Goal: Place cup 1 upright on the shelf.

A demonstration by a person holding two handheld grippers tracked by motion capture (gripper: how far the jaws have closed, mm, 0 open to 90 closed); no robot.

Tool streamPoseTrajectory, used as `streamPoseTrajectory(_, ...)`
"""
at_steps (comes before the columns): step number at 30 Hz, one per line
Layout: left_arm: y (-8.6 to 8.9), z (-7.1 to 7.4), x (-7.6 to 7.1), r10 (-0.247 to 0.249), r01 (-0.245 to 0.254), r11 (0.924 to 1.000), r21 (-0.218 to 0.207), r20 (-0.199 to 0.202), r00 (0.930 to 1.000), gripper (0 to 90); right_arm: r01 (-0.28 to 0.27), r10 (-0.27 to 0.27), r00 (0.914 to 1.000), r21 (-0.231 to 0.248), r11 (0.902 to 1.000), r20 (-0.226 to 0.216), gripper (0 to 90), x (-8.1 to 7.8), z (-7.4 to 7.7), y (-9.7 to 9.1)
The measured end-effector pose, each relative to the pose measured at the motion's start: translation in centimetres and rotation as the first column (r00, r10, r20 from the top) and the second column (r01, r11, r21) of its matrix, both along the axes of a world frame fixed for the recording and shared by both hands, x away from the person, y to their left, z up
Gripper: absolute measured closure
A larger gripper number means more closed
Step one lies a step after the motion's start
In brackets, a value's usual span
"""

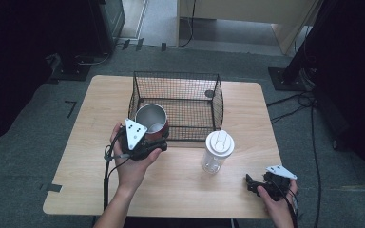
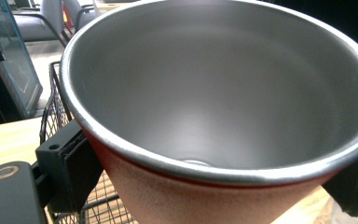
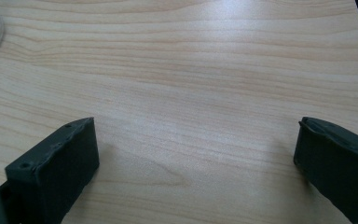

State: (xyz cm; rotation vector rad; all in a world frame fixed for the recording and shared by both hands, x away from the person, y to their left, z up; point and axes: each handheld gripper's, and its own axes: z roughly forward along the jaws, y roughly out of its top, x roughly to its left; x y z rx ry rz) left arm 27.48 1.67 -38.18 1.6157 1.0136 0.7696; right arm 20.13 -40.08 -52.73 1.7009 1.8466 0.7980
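A red cup is gripped by the left claw at the front left corner of the wire basket.

The cup, steel-lined and open at the top, is clamped between the left claw's jaws just under its rim, as seen in the left gripper view, and is held slightly tilted over the middle of the bench, against the basket's front wall. A clear jar with a white lid is stood right of the cup, near the front edge. The right claw is held spread wide and empty low over bare wood by the front right corner, its jaws well apart in the right gripper view.
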Motion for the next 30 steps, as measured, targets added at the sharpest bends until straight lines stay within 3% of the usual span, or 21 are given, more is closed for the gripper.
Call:
streamPoseTrajectory(17,0.0,0.0,2.7,0.036,-0.036,0.9984,-0.043,-0.01,0.9993,8.0,-0.021,0.021,0.9998,0.002,0.9998,0.002,0.0,0.0,0.0,0.1)
streamPoseTrajectory(21,-0.2,-0.1,3.6,0.044,-0.044,0.9987,-0.024,-0.004,0.999,8.1,-0.02,0.02,0.9998,0.002,0.9998,0.001,0.0,0.0,0.0,0.1)
streamPoseTrajectory(30,-0.7,-0.5,5.6,0.085,-0.085,0.996,-0.029,-0.002,0.9964,8.0,-0.019,0.019,0.9998,0.005,0.9998,0.001,0.0,0.0,0.0,0.1)
